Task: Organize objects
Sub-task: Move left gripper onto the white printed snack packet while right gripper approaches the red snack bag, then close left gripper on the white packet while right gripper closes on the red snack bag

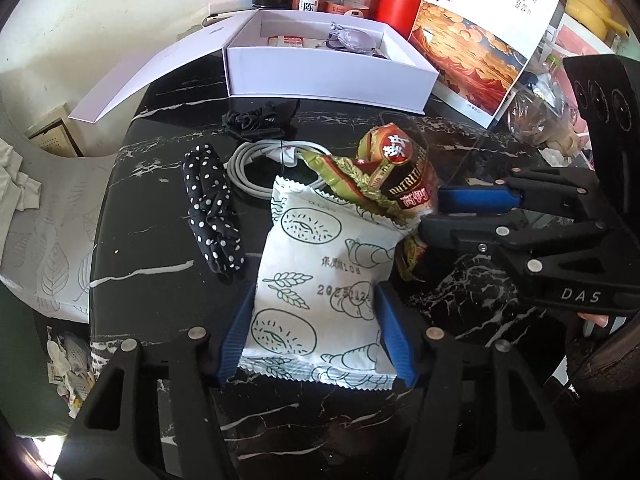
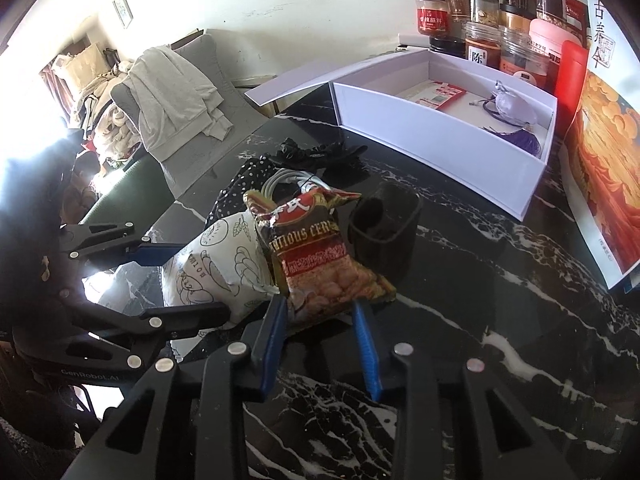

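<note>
The black marble table (image 1: pixel 152 276) is cluttered — an open white box (image 1: pixel 320 72) backed by jars (image 2: pixel 486 40). The left gripper (image 1: pixel 316 336) clamps the white snack packet (image 1: pixel 320 280); the right gripper (image 2: pixel 320 312) pinches the cereal bag (image 2: pixel 316 256).

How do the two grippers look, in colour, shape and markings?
Both the left gripper and the right gripper are black linkage frames with silver rivets and ribbed blue fingers. White lettering "DAS" marks the right one, "GenRobot.AI" the left.
</note>
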`<state>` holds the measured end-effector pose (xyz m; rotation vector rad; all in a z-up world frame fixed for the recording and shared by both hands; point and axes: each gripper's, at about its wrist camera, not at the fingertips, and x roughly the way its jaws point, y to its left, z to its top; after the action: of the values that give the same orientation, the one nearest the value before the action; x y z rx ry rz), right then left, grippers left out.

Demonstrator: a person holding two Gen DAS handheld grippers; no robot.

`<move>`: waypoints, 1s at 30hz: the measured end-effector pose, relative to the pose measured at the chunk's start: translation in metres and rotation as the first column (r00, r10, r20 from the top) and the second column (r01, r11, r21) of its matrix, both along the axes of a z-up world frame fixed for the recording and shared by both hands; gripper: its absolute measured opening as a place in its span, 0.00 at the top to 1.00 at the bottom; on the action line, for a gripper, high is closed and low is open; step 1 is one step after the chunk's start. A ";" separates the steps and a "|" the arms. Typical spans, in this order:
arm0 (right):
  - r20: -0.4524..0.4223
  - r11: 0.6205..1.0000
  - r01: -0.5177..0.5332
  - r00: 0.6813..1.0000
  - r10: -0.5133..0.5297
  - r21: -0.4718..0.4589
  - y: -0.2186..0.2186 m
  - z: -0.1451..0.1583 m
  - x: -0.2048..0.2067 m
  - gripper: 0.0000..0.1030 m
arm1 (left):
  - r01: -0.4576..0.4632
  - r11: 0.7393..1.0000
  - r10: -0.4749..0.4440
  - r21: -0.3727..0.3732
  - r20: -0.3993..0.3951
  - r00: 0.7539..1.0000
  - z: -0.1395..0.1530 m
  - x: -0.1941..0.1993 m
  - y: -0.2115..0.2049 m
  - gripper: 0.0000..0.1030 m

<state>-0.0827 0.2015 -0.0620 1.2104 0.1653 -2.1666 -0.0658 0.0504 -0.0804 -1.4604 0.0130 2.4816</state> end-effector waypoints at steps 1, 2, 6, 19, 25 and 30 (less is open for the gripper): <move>-0.008 1.000 0.006 1.000 -0.006 0.005 0.001 0.000 0.002 0.67 | -0.005 1.000 0.005 0.001 0.004 1.000 0.000 0.002 0.001 0.43; -0.014 1.000 0.011 1.000 -0.011 0.007 0.003 0.001 0.003 0.67 | -0.018 1.000 0.018 0.003 0.010 1.000 0.001 0.004 0.000 0.44; -0.018 1.000 0.010 1.000 -0.010 0.018 0.006 0.003 0.006 0.62 | -0.066 0.998 0.067 -0.011 0.023 0.998 0.002 0.014 -0.006 0.44; -0.062 0.996 -0.054 0.996 0.059 0.078 -0.023 0.001 -0.015 0.39 | -0.150 0.989 0.151 -0.012 0.049 0.987 0.000 0.034 -0.039 0.34; -0.060 0.993 -0.065 0.996 0.071 0.099 -0.029 -0.007 -0.021 0.39 | -0.138 0.990 0.139 -0.029 0.056 0.989 -0.008 0.025 -0.035 0.28; -0.072 0.991 -0.073 0.994 0.081 0.112 -0.028 -0.006 -0.017 0.51 | -0.125 0.990 0.127 -0.058 0.028 0.992 -0.010 0.020 -0.028 0.27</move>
<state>-0.0992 0.1738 -0.0677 1.1616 0.3624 -2.1615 -0.0455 0.0224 -0.0906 -1.5693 -0.0157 2.5769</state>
